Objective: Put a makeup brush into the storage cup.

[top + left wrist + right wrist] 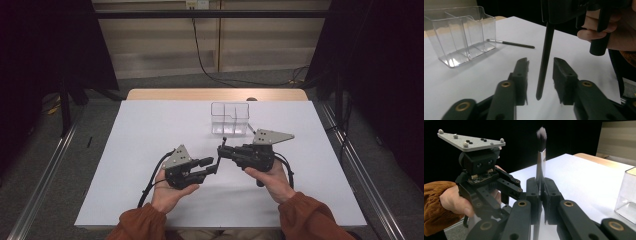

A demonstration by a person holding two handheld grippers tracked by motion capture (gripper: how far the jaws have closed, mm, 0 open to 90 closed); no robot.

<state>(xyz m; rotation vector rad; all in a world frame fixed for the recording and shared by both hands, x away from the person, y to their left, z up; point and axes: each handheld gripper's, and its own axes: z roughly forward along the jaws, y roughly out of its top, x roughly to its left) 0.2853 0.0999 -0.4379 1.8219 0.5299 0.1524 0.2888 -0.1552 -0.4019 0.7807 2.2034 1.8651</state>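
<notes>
Near the clear organizer [230, 118], on the person's side of it, the right gripper [540, 192] pinches a makeup brush [541, 157] by its ferrule, bristles up, handle hanging down. Its dark handle tip [544, 62] hangs between the left gripper [540, 75]'s jaws, which stand apart and do not touch it. Just beside the organizer, a second slim brush [511, 43] lies flat on the white table [150, 130].
</notes>
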